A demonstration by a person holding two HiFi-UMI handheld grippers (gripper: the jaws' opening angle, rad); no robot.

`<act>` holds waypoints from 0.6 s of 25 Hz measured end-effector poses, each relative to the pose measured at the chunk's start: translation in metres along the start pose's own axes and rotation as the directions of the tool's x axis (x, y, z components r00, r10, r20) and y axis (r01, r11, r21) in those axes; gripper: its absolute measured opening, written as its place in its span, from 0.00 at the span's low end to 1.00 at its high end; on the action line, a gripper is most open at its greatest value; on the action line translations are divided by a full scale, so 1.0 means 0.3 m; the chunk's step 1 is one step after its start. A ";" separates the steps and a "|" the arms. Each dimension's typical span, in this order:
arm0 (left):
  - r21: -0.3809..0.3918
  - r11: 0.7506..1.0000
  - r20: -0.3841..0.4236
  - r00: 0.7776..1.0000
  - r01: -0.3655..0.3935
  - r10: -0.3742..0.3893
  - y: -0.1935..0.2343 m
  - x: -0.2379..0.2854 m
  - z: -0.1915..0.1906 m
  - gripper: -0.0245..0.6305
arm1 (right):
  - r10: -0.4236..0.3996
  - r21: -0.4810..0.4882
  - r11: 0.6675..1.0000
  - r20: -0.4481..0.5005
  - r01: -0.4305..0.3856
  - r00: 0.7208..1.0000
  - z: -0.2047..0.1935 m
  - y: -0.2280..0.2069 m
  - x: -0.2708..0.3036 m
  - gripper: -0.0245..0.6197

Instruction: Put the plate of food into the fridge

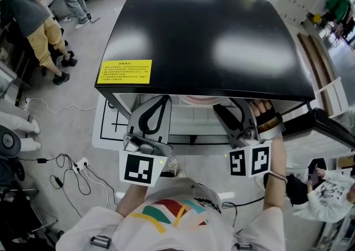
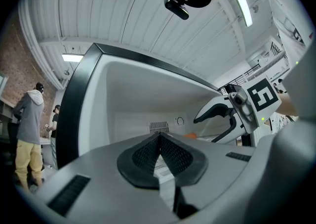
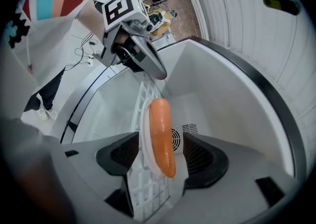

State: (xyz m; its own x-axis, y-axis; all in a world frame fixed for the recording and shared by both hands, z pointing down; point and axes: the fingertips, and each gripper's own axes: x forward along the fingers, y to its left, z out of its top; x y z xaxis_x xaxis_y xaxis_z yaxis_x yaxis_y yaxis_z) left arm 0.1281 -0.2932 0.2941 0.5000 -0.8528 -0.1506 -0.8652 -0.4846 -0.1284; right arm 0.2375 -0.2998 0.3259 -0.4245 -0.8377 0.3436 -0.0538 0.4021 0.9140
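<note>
The plate of food point(image 3: 144, 134) lies on the white grid shelf point(image 3: 143, 196) inside the fridge point(image 1: 211, 34), with one long orange piece of food point(image 3: 162, 134) lying across it. In the right gripper view the scene appears rolled, so shelf and plate stand on edge. My right gripper point(image 3: 160, 156) is open: its two pads sit on either side of the plate and do not press on it. The plate's rim lies just beside one pad, and the other pad stands clear of the orange food. My left gripper point(image 2: 160, 156) is closed, with its ribbed pads point(image 2: 174, 157) meeting at the tips and nothing between them. It points into the fridge compartment towards the vent grille point(image 2: 159, 127) on the back wall. In the left gripper view the right gripper shows to the right, reaching into the same compartment. From the head view, both grippers extend under the front edge of the fridge's glossy black top, left beside right, and my right hand point(image 1: 265, 116) holds the right one. A yellow label point(image 1: 124, 71) is fixed near the top's front left corner. A pale rim shows between the two grippers, just under that edge.
</note>
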 end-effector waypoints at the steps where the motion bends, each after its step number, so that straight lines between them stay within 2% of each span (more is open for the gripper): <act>1: 0.000 1.000 0.000 1.000 0.000 0.000 0.000 0.000 0.000 0.05 | -0.004 0.017 1.000 0.012 0.003 1.000 0.005 0.001 -0.008 0.44; 6: 0.008 1.000 0.010 1.000 0.005 -0.006 -0.004 0.001 0.015 0.05 | -0.043 0.091 0.995 0.032 0.040 0.999 0.006 -0.017 -0.040 0.44; 9: 0.009 1.000 0.018 1.000 0.004 -0.004 -0.011 -0.002 0.027 0.05 | -0.120 0.160 0.981 0.039 0.112 0.992 0.005 -0.049 -0.054 0.44; 12: 0.014 1.000 0.021 1.000 0.008 -0.008 -0.016 -0.003 0.034 0.05 | -0.204 0.287 0.941 0.052 0.181 0.978 0.019 -0.084 -0.088 0.44; 15: 0.015 1.000 0.018 1.000 0.011 -0.011 -0.023 -0.003 0.039 0.05 | -0.260 0.409 0.890 0.095 0.201 0.961 0.052 -0.116 -0.131 0.43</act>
State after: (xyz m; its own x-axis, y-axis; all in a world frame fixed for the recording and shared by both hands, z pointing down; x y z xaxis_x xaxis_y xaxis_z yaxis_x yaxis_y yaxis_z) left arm 0.1340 -0.2869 0.2836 0.5103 -0.8437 -0.1665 -0.8590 -0.4911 -0.1446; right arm 0.2420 -0.2751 0.2773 -0.4799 -0.8744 0.0717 -0.5029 0.3411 0.7942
